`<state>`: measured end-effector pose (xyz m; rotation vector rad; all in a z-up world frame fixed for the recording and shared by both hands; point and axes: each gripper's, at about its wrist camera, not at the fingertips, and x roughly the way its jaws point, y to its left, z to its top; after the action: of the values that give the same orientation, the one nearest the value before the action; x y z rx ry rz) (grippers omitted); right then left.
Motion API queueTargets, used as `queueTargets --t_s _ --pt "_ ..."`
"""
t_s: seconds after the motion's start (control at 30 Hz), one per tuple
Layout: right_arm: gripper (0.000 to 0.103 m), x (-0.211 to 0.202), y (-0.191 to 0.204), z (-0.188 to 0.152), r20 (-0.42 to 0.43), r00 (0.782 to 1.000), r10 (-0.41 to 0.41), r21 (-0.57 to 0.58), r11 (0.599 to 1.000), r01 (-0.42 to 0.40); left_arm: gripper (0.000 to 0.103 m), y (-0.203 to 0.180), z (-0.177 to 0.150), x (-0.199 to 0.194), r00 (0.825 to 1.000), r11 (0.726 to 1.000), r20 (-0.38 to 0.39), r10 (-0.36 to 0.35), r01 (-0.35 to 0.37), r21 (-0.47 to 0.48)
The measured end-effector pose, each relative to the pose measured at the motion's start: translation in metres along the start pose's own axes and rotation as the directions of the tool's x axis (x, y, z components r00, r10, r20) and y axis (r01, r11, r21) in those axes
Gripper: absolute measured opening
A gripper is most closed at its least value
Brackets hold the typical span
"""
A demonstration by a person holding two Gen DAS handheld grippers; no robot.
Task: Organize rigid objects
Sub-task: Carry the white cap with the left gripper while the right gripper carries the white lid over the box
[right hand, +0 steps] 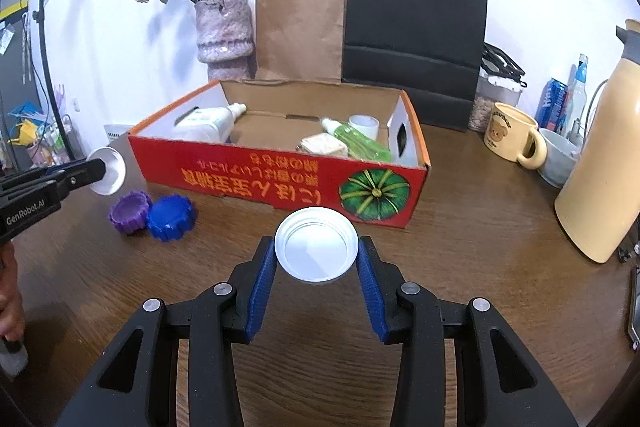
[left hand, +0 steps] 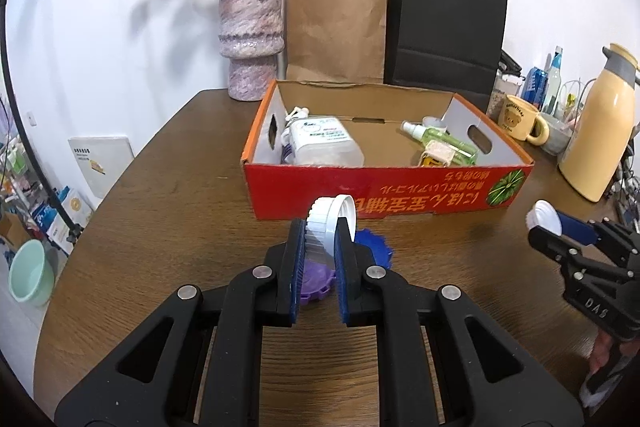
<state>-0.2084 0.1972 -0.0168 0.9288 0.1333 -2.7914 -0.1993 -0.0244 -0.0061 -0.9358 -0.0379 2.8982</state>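
Your left gripper (left hand: pixel 318 231) is clamped on a white ribbed plastic cap (left hand: pixel 326 223), tilted on edge between the blue pads at centre of the left wrist view; fingers are closed to a narrow gap, touching both sides. In the right wrist view the same cap (right hand: pixel 109 171) shows at far left, held clear above the wood.

Your right gripper (right hand: pixel 318 259) has a round white plastic lid (right hand: pixel 316 251) pinched across its width w/ the open side facing the cam, at frame centre; fingers sit about half open, pads on opp. rims. It shows at right edge of the left wrist view too (left hand: pixel 544 219).

Below the left fingers lie a purple ribbed cap (left hand: pixel 316 281) & a blue ribbed cap (left hand: pixel 374 245), touching each other; in the right view they're at lower left, purple (right hand: pixel 130 211) beside blue (right hand: pixel 170 213).

Just behind, the red cardboard box w/ pumpkin print (right hand: pixel 280 183) sits mid-frame on the brown wooden table (right hand: pixel 480 247). Inside: a white pump bottle (left hand: pixel 320 145) on the left, a green spray bottle (left hand: pixel 444 143) on the right.

Behind the box, upper frame: a mottled pink vase of dried roses (left hand: pixel 250 39), a brown paper bag (left hand: pixel 336 27), a black paper bag (left hand: pixel 444 31). Right side: a yellow bear mug (right hand: pixel 510 139) & a cream thermos jug (right hand: pixel 604 171).
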Motion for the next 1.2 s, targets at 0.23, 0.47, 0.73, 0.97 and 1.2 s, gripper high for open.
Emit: queueTargets --t_s 0.23,0.47,0.73,0.97,1.2 --pt "0.045 -0.008 0.013 0.022 0.046 0.999 0.009 -0.015 1.0 -0.008 0.01 -0.014 0.016 -0.007 1.0 1.0 0.022 -0.021 0.02 0.003" --pt "0.045 -0.012 0.021 0.048 0.098 0.995 0.015 -0.014 1.0 -0.013 0.01 -0.025 0.037 -0.011 0.998 1.0 0.057 -0.029 0.029 0.0" --pt "0.045 -0.004 0.023 0.068 0.126 0.992 0.017 0.009 1.0 -0.019 0.01 -0.031 0.057 -0.005 0.996 0.999 0.088 -0.024 0.027 -0.029" --pt "0.045 0.007 0.017 0.081 0.14 0.99 0.011 0.036 0.999 -0.016 0.01 -0.033 0.071 0.003 0.993 0.998 0.119 0.002 0.005 -0.06" --pt "0.045 0.022 0.01 0.093 0.144 0.99 0.01 0.059 0.998 -0.018 0.01 -0.038 0.083 0.015 0.991 0.998 0.134 0.017 -0.008 -0.067"
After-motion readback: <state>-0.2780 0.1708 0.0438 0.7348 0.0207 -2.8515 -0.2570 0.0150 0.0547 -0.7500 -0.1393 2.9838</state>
